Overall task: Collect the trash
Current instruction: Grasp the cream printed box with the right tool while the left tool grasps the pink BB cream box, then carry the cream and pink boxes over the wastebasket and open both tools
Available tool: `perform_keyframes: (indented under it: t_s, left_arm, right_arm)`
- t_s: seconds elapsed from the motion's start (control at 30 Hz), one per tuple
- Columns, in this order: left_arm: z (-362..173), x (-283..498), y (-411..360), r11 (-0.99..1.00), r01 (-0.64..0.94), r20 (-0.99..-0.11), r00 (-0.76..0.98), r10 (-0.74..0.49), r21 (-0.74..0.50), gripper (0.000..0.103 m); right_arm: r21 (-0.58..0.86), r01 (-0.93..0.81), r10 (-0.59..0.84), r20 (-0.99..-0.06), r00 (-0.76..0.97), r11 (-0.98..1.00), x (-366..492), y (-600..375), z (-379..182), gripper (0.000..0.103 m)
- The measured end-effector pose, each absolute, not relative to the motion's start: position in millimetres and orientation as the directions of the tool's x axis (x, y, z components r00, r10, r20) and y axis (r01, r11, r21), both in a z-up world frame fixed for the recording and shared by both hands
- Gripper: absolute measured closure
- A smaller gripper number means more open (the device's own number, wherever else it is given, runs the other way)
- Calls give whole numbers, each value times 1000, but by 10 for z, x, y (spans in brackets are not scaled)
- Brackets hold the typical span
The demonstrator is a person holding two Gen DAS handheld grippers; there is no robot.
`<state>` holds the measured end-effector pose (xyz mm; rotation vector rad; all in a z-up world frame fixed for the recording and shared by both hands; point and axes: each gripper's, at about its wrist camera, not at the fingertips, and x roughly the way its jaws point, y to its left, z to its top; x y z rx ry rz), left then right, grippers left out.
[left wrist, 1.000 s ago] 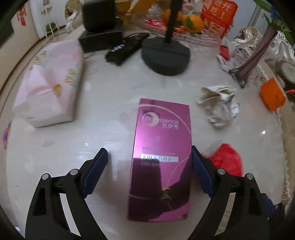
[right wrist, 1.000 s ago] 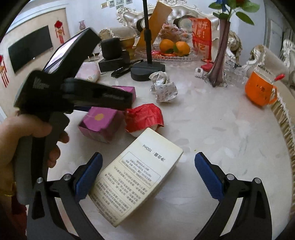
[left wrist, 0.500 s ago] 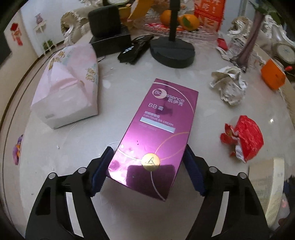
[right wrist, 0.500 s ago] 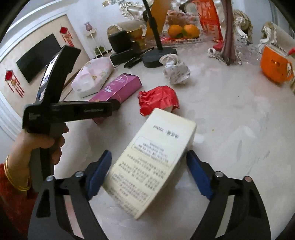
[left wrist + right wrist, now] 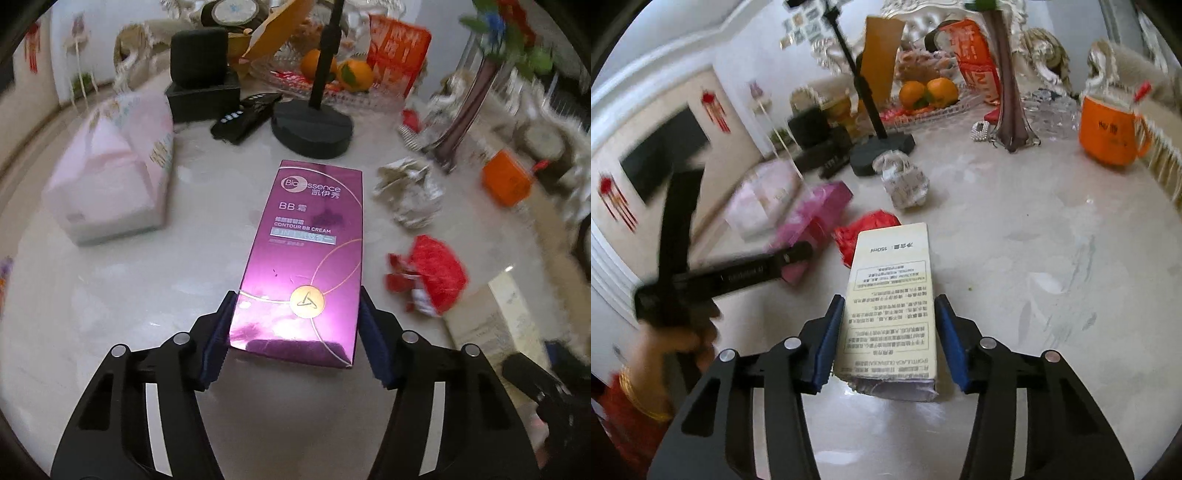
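My left gripper (image 5: 295,332) is shut on the near end of a purple BB cream box (image 5: 306,251), lifted off the marble table (image 5: 122,295). My right gripper (image 5: 886,332) is shut on a cream-coloured printed box (image 5: 890,295), also raised. The purple box (image 5: 816,214) and the left gripper's handle show at the left of the right wrist view. A crumpled red wrapper (image 5: 436,277) and a crumpled grey paper ball (image 5: 410,195) lie on the table to the right of the purple box; they also show in the right wrist view as the red wrapper (image 5: 868,229) and the paper ball (image 5: 905,181).
A pink tissue pack (image 5: 114,177) lies at the left. A black stand base (image 5: 312,125), remotes (image 5: 243,116), a fruit tray with oranges (image 5: 340,74), a dark vase (image 5: 1012,92) and an orange mug (image 5: 1108,129) stand along the far side.
Both grippers have closed on their boxes and lifted them off the table. The cream box has turned straight between the right jaws.
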<state>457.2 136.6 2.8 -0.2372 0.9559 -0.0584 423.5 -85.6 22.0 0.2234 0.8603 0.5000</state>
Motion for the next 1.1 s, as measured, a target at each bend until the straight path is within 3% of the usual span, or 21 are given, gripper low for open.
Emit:
perform_keyframes:
  t_s: [0.2,0.4,0.53,0.83,1.1]
  left_arm:
    - [137,4294,1489,936,-62,-750,617,-237,-347,42]
    - [483,3346,1496,944,-33,-711,667,-223,-327,42]
    - [694,2549,1463,959,9,-683,700,-209,-285,42]
    - [682,640,1124,940,115,-638,708,-304,-321,42]
    - [212,-478,703,923,174,-723,579,-378,-343,42]
  right_arm:
    - [543,-244,568,-577,587,804,4328,-1221,234,55]
    - [649,-253,653,-499,570,717,4296,-1321,188,55]
    - [723,-313,744,-402,534,616,3711,-1415,262,55]
    - [622,-461,765,-411,495,633,1977,-1755,668,55]
    - [686,-432,810,-484,330,586,708,-1953,348,55]
